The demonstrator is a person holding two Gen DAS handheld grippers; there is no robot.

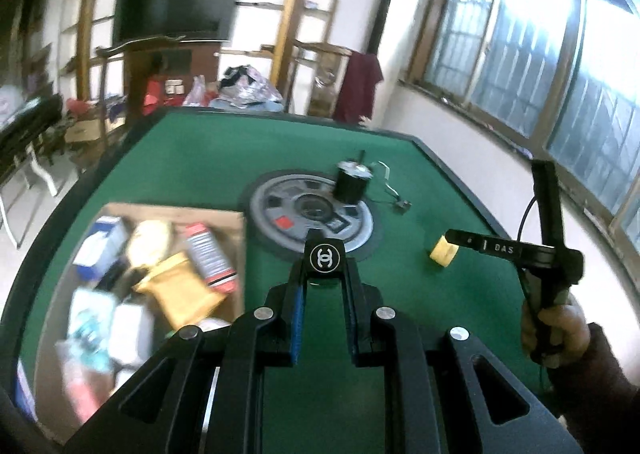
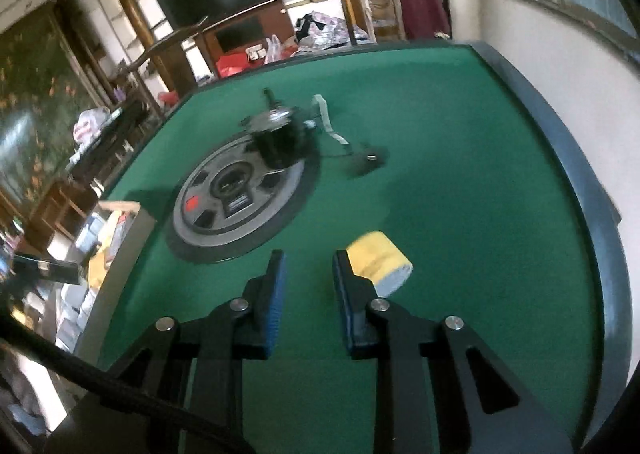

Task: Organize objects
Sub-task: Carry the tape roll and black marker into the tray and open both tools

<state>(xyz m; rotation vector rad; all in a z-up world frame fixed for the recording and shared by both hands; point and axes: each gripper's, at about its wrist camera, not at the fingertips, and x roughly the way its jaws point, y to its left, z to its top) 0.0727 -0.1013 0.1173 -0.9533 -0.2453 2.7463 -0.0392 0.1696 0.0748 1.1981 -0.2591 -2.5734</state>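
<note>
1. Left hand-held gripper [image 1: 325, 278]: jaws nearly closed, clamped on a small black cap w/ a white interlocked-C logo [image 1: 325, 259], pinched between the fingertips. Fingers [image 1: 298, 318] point fwd and slightly down, over the green table [image 1: 192, 158].
2. The cap sits in the air just in front of the round grey centre disc [image 1: 280, 214] set into the table; held above the felt, not touching it.
3. Cardboard box [image 1: 224, 214] lies to the left of the left hand-held gripper, packed w/ packets and cartons, incl. a yellow pouch [image 1: 184, 286]; contents blurred.
4. Right hand-held gripper [image 2: 308, 266]: jaws apart by a moderate gap, nothing between the blue pads [image 2: 276, 294]. It angles down toward the felt.
5. Yellow roll w/ a white end [image 2: 378, 258] lies on the table right beside the outer face of the right finger; contact can't be told.
6. In the left wrist view the person's right hand [image 1: 556, 330] grips the handle of the other tool, fist closed, dark sleeve at the wrist, device held upright over the right side of the table.
7. Black motor w/ a shaft [image 1: 352, 180] stands on the far edge of the disc, wires trailing right to a small connector [image 1: 402, 206].
</note>
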